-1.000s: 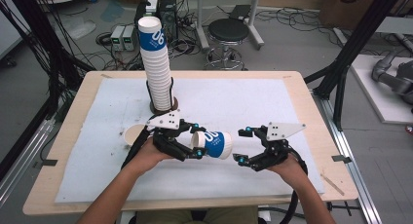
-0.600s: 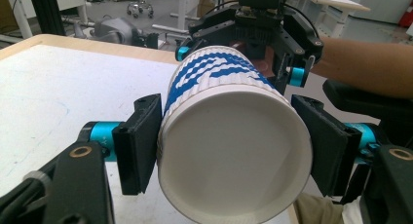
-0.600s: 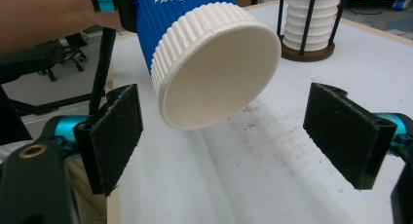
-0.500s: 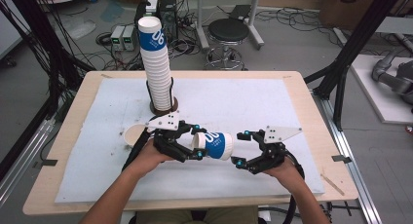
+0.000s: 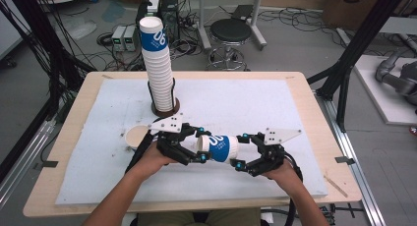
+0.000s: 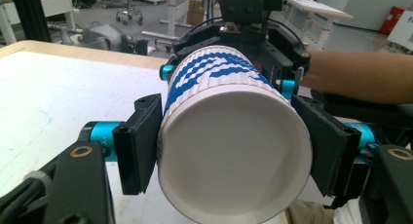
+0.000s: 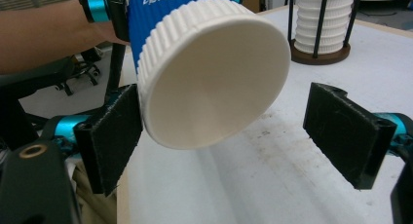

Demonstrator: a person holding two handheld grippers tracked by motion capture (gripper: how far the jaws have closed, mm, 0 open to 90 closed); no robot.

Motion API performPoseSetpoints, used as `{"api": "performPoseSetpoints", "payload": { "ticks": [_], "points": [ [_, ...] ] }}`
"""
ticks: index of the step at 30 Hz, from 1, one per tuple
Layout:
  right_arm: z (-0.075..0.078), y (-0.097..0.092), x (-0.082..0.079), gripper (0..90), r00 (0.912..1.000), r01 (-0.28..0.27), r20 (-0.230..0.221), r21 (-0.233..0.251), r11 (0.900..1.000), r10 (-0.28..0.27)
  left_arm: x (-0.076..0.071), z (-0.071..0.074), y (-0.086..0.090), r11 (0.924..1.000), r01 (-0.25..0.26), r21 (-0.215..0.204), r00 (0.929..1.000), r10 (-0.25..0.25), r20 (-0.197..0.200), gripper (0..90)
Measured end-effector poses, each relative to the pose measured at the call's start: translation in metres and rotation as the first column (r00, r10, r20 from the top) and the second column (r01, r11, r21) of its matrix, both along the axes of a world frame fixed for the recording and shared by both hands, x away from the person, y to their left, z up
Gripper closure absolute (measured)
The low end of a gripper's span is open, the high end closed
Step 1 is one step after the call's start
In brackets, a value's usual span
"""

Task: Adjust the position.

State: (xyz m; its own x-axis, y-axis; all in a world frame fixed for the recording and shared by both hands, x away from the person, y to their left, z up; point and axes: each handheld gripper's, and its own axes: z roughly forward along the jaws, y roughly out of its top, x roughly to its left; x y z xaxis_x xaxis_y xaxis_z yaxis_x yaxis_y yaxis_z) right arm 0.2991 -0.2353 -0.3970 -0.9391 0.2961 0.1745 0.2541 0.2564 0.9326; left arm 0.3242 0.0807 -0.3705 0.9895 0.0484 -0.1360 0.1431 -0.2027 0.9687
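One paper cup point(image 5: 219, 148), held level above the desk point(image 5: 305, 118), clamped in left gripper point(image 6: 229, 153); right gripper point(image 7: 238, 126) released, one pad touching. Advice: centre both pads before closing gently.

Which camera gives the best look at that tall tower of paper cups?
The high view: the whole cup stack stands in its dark holder on the table. The right gripper view catches its lower cups and base.
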Motion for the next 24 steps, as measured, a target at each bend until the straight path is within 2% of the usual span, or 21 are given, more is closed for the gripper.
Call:
{"api": "performPoseSetpoints", "payload": {
  "ticks": [8,11,16,18,24],
  "points": [
    [-0.0013,0.0021,0.0015,14.6,0.9981,-0.061,0.011,0.049,0.9969,0.061,-0.0007,-0.0001,-0.0016,0.9985,0.038,-0.041,0.9993,-0.038,-0.007,30.7],
    [-0.0017,0.0045,0.0014,14.6,0.9961,-0.088,-0.002,0.069,0.9937,0.089,-0.0015,-0.0005,-0.0036,0.9974,0.056,-0.047,0.9984,-0.056,-0.004,30.8],
    [-0.0022,0.0069,0.0000,15.1,0.9946,-0.103,0.000,0.062,0.9927,0.103,-0.0021,-0.0018,-0.0055,0.9968,0.066,-0.045,0.9978,-0.066,0.000,30.9],
    [-0.0021,0.0066,0.0003,19.6,0.9937,-0.112,0.010,0.063,0.9917,0.112,-0.0019,-0.0023,-0.0049,0.9970,0.062,-0.046,0.9980,-0.062,-0.002,31.1],
    [-0.0008,0.0055,-0.0010,25.0,0.9930,-0.117,0.022,0.053,0.9918,0.116,-0.0025,-0.0045,-0.0028,0.9967,0.066,-0.048,0.9978,-0.066,0.011,31.7]
  ]
}}
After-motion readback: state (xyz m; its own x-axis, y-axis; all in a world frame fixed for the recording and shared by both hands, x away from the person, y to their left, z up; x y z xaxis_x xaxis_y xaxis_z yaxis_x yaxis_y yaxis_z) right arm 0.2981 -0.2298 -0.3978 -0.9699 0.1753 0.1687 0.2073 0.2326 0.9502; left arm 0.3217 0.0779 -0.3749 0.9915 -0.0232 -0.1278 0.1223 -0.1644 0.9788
